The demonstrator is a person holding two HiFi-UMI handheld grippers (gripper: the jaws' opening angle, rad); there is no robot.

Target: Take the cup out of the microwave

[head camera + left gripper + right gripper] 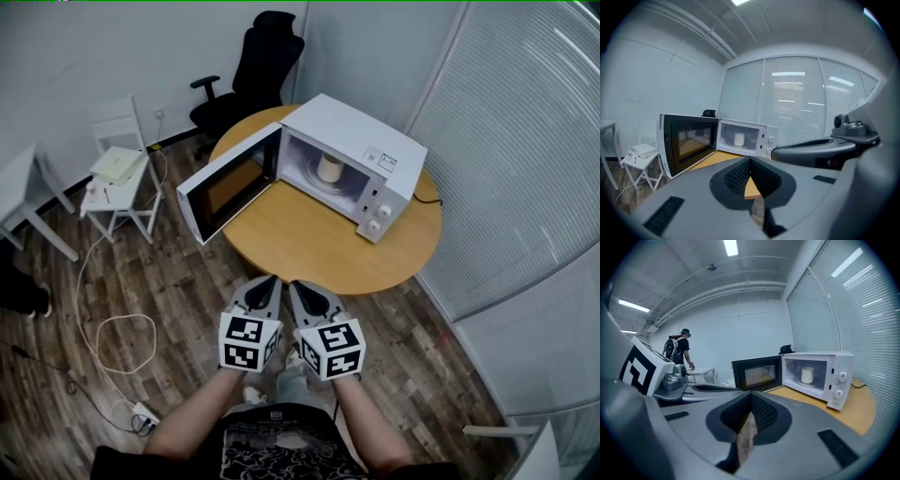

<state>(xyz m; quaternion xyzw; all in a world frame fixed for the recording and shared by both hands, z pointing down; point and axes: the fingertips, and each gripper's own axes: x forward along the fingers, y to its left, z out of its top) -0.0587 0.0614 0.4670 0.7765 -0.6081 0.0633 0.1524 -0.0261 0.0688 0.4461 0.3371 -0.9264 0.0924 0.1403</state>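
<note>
A white cup (329, 168) stands upright inside the white microwave (361, 141) on the round wooden table (309, 239). The microwave door (225, 187) hangs wide open to the left. The cup (739, 139) also shows in the left gripper view and, as the cup (806, 375), in the right gripper view. My left gripper (265, 287) and right gripper (306, 290) are side by side over the floor, just short of the table's near edge and well away from the cup. Both are shut with nothing in them, their jaws meeting at the tips.
A black office chair (253, 66) stands behind the table. A white stool (120, 183) with papers is at the left, and a cable (103, 328) lies looped on the wood floor. Blinds (525, 141) line the right wall. A person (680, 350) stands far off.
</note>
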